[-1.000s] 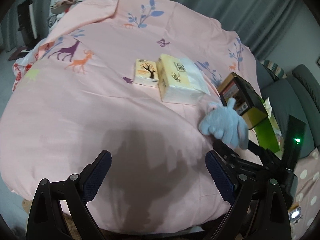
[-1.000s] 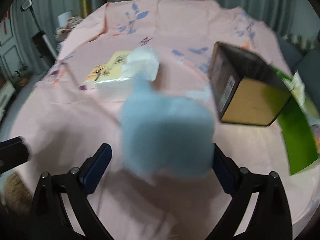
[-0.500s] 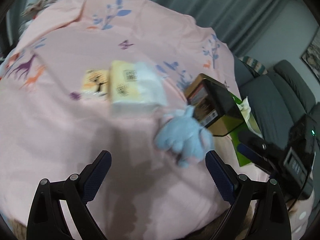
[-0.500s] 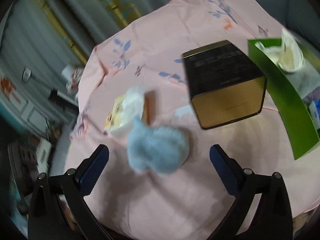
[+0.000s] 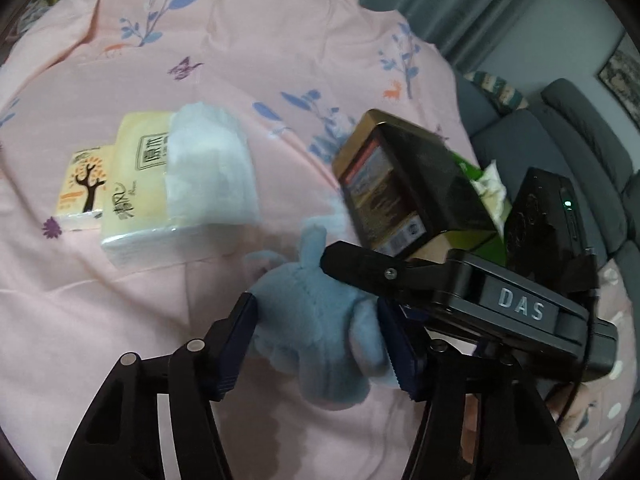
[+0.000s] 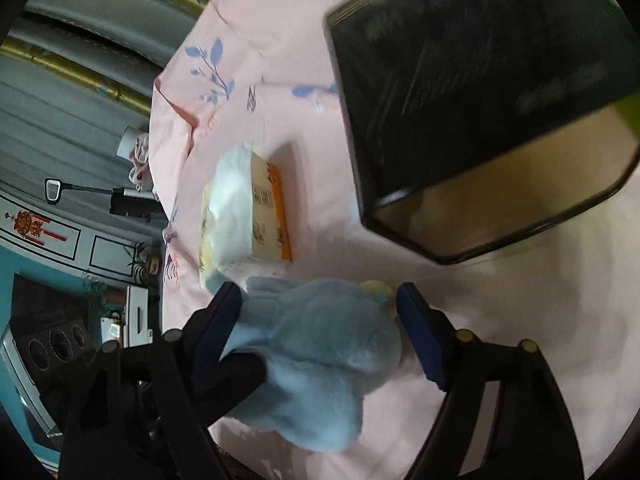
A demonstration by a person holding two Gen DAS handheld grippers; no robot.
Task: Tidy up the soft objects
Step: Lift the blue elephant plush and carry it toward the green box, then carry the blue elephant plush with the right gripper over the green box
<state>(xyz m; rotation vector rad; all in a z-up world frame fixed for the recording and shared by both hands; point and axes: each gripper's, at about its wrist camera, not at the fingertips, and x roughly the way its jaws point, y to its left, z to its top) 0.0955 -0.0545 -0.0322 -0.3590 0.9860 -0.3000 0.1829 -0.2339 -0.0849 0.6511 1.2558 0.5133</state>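
resting on a pink bedspread (image 5: 120, 320) printed with blue sprigs and small deer, a fluffy pale-blue plush toy (image 5: 316, 320) is seen caught between two handheld grippers at once. the left gripper (image 5: 320, 340), its jaws just having been closing, is shown with both blue pads pressed into the toy's flanks, so a clamp on the plush is read from the left wrist view. the right gripper (image 6: 320, 320) is also seen narrowing around the same toy (image 6: 316, 352); its left pad is buried in the fur, while a sliver of bedspread appears beside the other pad, so a firm grip there cannot be told. just behind the toy a black-and-gold rectangular box (image 5: 408, 192) is propped at a tilt, with a green open carton (image 5: 476, 240) holding crumpled white tissue beyond it. to the left, apart from the toy, a yellow soft pack of tissues (image 5: 160, 196) lies touching a smaller pack printed with a tree (image 5: 82, 188). the step in hand is judged to be the pick-up of the plush, possibly a handover between hands. one gripper would need to let go before the toy is lifted clear of the tilted box and carried to its place.
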